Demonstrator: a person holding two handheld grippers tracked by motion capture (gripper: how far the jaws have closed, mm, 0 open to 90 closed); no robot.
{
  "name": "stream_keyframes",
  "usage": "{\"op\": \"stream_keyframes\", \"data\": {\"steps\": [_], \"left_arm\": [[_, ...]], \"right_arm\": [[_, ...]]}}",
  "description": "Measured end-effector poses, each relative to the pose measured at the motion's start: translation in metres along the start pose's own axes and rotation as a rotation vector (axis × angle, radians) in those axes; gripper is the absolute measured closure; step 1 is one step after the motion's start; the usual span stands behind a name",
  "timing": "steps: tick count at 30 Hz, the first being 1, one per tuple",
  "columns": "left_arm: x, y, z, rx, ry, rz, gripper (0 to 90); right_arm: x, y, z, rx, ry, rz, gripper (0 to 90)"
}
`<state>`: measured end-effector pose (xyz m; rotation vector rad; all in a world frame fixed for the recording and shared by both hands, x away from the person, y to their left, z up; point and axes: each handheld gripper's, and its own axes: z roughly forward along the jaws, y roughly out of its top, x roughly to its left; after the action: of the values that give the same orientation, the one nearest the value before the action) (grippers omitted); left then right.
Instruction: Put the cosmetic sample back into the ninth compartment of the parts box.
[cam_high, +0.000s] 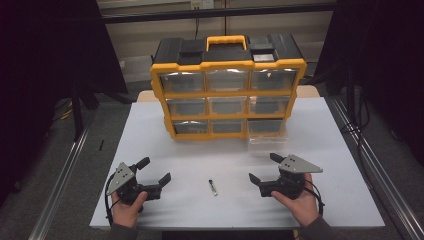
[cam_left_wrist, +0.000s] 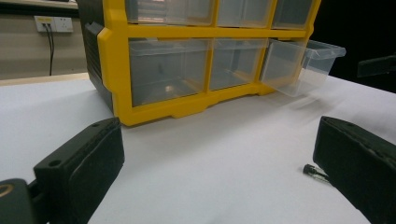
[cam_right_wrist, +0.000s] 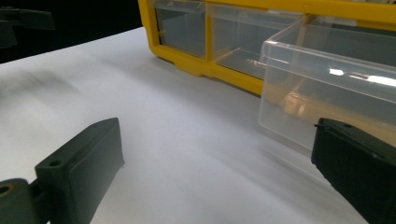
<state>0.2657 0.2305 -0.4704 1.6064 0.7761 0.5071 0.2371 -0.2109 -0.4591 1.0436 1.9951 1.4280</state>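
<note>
With both the left gripper (cam_high: 153, 176) and right gripper (cam_high: 264, 169) spread wide and empty, the small dark cylindrical pin (cam_high: 213, 187) lying loose between them may roll away if nudged, or the pulled-out clear plastic drawer (cam_high: 268, 133) of the yellow-and-black organiser box (cam_high: 228, 64) gets knocked.

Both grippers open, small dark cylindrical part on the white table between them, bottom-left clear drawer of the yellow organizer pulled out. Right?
Wrong drawer. The pulled-out clear plastic drawer is the bottom-right one of the yellow and black organizer, as the high view shows. The rest holds: left gripper and right gripper open, small dark cylindrical part on the white table between them.
</note>
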Motion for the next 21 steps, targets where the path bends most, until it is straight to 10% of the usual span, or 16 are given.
{"op": "stream_keyframes", "data": {"steps": [21], "left_arm": [[-0.003, 0.000, 0.002, 0.002, -0.011, 0.009, 2.1]], "right_arm": [[0.020, 0.005, 0.027, 0.048, 0.072, -0.008, 1.6]]}}
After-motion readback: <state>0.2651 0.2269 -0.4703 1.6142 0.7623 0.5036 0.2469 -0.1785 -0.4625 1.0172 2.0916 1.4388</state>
